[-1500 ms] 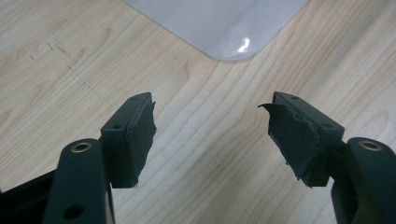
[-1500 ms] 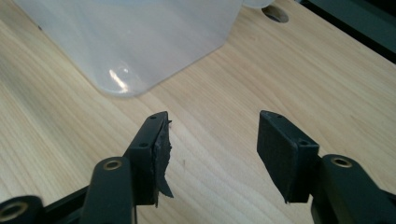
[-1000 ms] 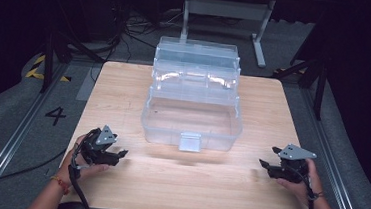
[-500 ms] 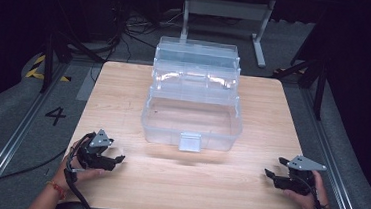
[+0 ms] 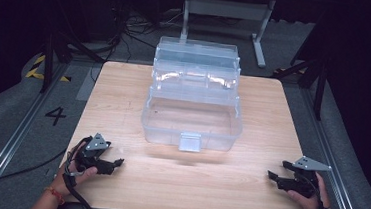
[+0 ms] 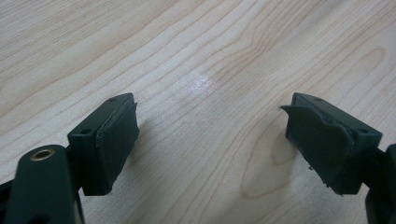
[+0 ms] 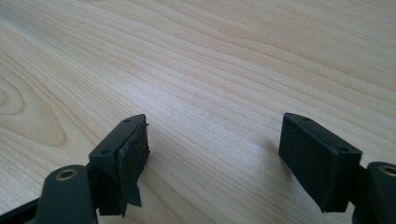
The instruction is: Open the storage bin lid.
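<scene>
A clear plastic tiered box [image 5: 193, 100] stands open in the middle of the wooden table [image 5: 247, 189], its trays stepped back and a grey latch at its front. My left gripper [image 5: 114, 165] rests low at the table's near left corner, held by a hand. Its jaws have just been opening and stand open over bare wood [image 6: 210, 135], nothing between them. My right gripper [image 5: 274, 175] lies at the near right corner, pointing left. Its jaws have also just been opening and stand open over bare wood [image 7: 215, 140].
A metal stand [image 5: 226, 7] rises behind the table. Cables lie on the dark floor at the back left, and a floor mark "4" [image 5: 55, 116] sits to the left. Bare wood stretches between the two grippers in front of the box.
Both grippers have drawn back toward the near edge of the table, the right one also sinking. Their jaws stand wider apart than before.
</scene>
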`<state>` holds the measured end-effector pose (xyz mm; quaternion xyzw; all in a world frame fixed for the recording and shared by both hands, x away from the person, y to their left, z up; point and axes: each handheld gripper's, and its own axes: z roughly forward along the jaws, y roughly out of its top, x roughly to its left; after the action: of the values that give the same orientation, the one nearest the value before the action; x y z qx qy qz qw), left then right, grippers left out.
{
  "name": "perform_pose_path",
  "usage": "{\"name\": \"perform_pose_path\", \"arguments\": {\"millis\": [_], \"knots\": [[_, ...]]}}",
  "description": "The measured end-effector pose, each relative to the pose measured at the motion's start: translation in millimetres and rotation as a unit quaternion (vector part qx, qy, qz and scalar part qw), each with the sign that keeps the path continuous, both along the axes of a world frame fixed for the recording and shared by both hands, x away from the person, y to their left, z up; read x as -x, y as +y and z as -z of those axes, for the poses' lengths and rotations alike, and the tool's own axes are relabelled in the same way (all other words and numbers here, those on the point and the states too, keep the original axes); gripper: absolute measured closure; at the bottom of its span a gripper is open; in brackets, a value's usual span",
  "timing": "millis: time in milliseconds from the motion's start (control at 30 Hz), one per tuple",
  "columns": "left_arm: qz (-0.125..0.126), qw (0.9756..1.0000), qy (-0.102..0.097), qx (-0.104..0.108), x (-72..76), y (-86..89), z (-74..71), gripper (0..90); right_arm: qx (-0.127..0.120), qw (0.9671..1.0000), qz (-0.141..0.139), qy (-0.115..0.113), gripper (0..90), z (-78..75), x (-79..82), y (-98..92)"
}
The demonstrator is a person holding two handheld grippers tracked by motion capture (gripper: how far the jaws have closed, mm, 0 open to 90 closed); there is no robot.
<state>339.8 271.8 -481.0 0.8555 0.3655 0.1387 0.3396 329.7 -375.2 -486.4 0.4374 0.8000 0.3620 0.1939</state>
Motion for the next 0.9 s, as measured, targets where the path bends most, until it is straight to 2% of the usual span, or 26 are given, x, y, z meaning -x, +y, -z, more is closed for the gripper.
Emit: {"name": "perform_pose_path", "arguments": {"millis": [533,900], "knots": [[-0.003,1.0,-0.004,-0.002,-0.2,0.3,0.0,17.3,0.0,1.0,-0.001,0.002,23.3,0.1,-1.9,0.4],[-0.005,1.0,0.003,-0.002,-0.5,0.3,0.0,15.3,0.0,1.0,-0.001,0.002,23.2,0.1,-2.5,0.5]]}}
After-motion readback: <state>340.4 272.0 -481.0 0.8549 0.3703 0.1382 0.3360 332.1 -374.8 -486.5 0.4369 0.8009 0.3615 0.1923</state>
